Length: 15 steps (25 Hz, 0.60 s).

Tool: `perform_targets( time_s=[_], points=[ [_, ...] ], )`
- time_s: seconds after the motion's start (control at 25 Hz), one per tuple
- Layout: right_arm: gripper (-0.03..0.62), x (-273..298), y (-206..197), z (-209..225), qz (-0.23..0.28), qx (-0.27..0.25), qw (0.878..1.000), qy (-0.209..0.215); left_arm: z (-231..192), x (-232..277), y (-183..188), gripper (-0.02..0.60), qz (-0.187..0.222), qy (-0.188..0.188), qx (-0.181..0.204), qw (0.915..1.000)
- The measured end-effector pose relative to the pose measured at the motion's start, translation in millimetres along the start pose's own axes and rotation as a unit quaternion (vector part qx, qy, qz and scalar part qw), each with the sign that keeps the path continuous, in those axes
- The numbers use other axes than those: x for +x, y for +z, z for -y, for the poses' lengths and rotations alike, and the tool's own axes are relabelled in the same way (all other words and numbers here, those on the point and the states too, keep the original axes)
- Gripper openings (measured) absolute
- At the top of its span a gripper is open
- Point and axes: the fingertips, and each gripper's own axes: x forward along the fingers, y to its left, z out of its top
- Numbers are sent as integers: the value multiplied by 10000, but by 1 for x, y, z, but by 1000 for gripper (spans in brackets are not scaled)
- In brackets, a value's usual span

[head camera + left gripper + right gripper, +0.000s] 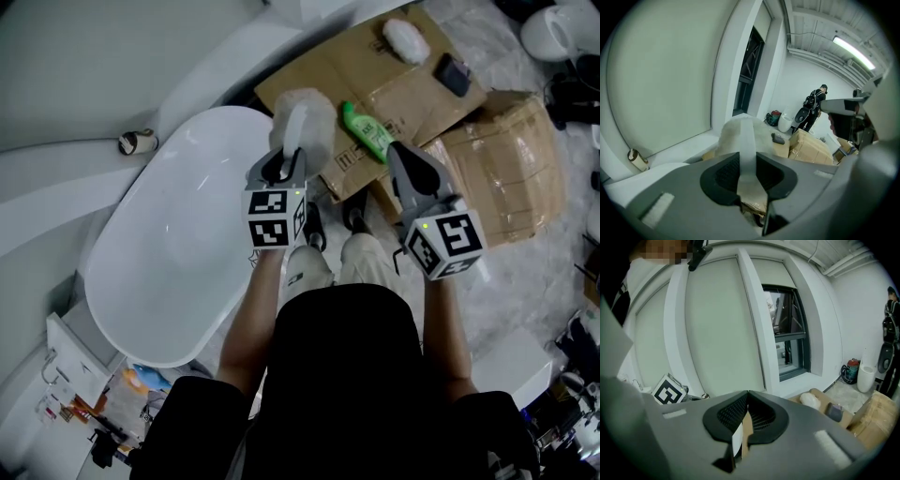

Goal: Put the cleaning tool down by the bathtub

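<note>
Left claw [747,172] clamping cleaning tool [740,135], beside bathtub [169,272]

Bright, even light from a ceiling tube [853,52] up right of the tool [732,136]; soft sheen on tub [178,234] beside it; fisheye bending, dark corners, foreground soft.

A green bottle [367,132] lies on flattened cardboard [417,94] (a white fluffy pad [406,39] farther along).

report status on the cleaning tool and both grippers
Status: left gripper jaws shut on cleaning tool handle; right gripper shut, empty. Tool aloft near bathtub rim, not yet down. Nearby: green bottle on cardboard.
</note>
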Motion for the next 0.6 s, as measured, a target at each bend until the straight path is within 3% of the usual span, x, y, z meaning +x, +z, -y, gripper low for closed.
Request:
perform_targets(
  time_s=[0.6],
  points=[
    [9, 43, -39, 27, -580, -17, 9948, 835, -3, 71, -34, 80, -452, 490, -348, 9972]
  ],
)
